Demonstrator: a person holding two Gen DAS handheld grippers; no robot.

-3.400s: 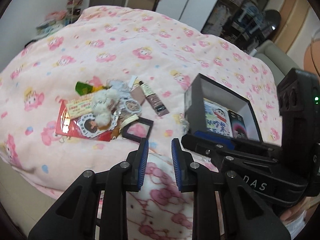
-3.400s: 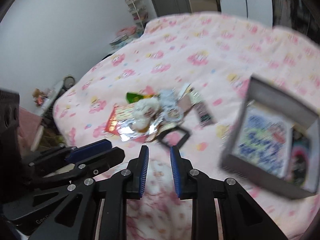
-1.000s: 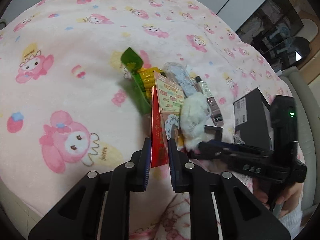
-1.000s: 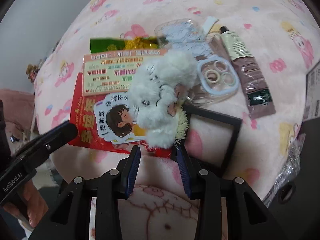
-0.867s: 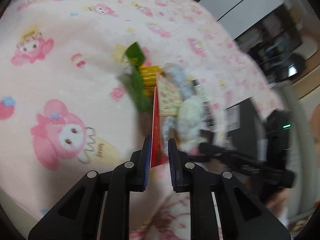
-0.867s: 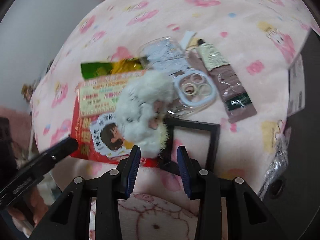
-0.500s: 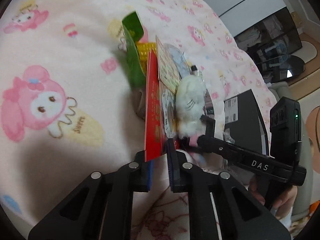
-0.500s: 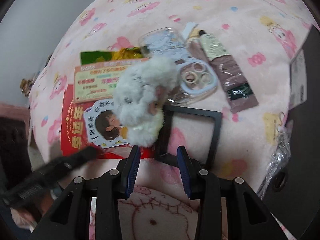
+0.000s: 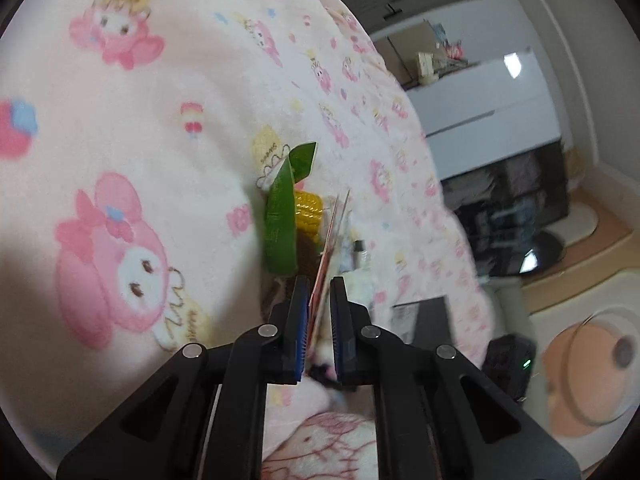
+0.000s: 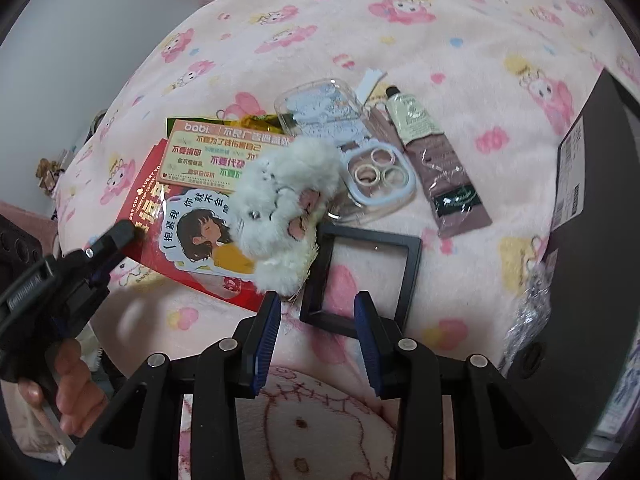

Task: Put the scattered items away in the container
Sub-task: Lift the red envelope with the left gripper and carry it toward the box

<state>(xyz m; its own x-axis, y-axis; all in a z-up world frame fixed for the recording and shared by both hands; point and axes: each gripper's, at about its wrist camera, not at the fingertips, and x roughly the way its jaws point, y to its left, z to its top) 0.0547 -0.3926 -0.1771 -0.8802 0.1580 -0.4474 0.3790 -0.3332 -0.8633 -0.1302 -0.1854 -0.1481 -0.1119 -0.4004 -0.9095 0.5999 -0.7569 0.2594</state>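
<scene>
- Left wrist view: left gripper [image 9: 320, 320] clamped on the near edge of the red packet [image 9: 325, 268], jaws having just been closing on it; packet seen edge-on, tilted up off the pink bed blanket [image 9: 120, 120].
- Just beyond the packet — a green sachet [image 9: 282, 224] and a yellow wrapper [image 9: 307, 210], both on the blanket; a small tube cap [image 9: 359, 246] to the right, blurred.
- Black box [image 9: 432, 320] at lower right, dim and blurred, contents not readable here.
- Right wrist view: right gripper [image 10: 316, 320] hanging over the blanket [image 10: 360, 20] with jaws apart and nothing between the pads; near corner of the black square frame [image 10: 404, 268] lying just ahead of the fingertips.
- White fluffy toy [image 10: 280, 204] resting on the red packet [image 10: 148, 192] and on the printed cards [image 10: 208, 156], touching the frame's left edge.
- Clear case [image 10: 320, 114], ring tray [image 10: 378, 178] and hand-cream tube [image 10: 436, 160] further back, close together.
- Left gripper [image 10: 128, 236] at the packet's left edge — a hand [image 10: 72, 392] on its handle.
- Black box [image 10: 592, 200] at the right border, apart from the pile.
</scene>
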